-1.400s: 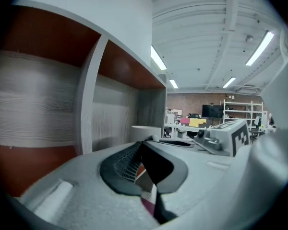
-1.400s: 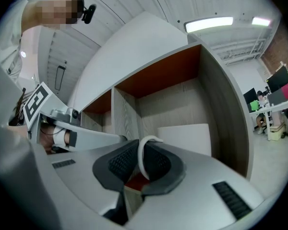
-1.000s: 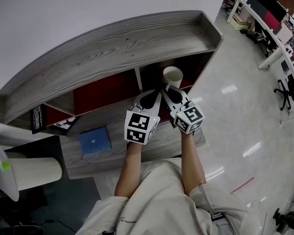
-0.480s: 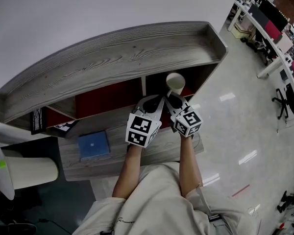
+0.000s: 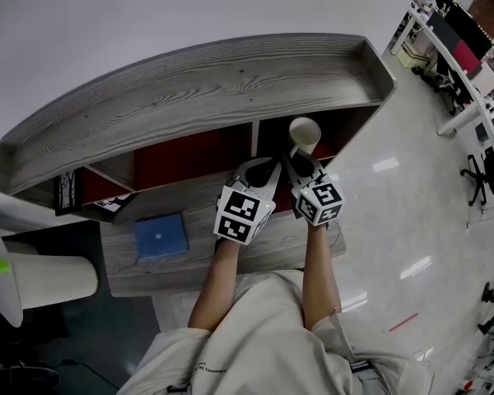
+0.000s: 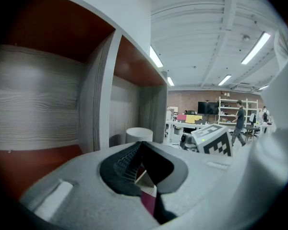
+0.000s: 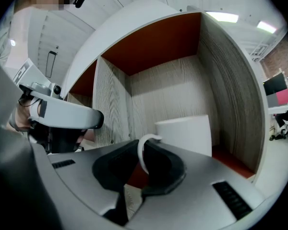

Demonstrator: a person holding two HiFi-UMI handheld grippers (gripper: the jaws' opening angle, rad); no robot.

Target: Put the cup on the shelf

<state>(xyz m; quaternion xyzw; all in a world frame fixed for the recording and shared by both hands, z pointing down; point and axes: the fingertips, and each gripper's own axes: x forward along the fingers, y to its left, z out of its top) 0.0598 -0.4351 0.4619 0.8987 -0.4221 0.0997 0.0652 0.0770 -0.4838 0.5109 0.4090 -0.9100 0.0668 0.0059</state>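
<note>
The white cup (image 5: 304,132) is upright at the mouth of the shelf's (image 5: 206,89) right compartment. My right gripper (image 5: 297,162) is shut on its handle. In the right gripper view the thin white handle (image 7: 145,150) sits between the dark pads, with the cup body (image 7: 187,133) just beyond, inside the red-backed compartment. Whether the cup rests on the compartment floor I cannot tell. My left gripper (image 5: 263,171) is beside it on the left, shut and empty. From the left gripper view (image 6: 141,166) the cup (image 6: 138,134) shows past the upright divider.
A blue box (image 5: 160,236) lies on the lower wooden ledge (image 5: 272,249) at the left. A white cylinder (image 5: 49,276) stands at the far left. Desks and office chairs (image 5: 477,72) line the shiny floor on the right. A divider (image 7: 110,111) bounds the compartment's left side.
The right gripper has carried the cup up and farther in toward the right compartment. The left gripper has moved along beside it, still shut.
</note>
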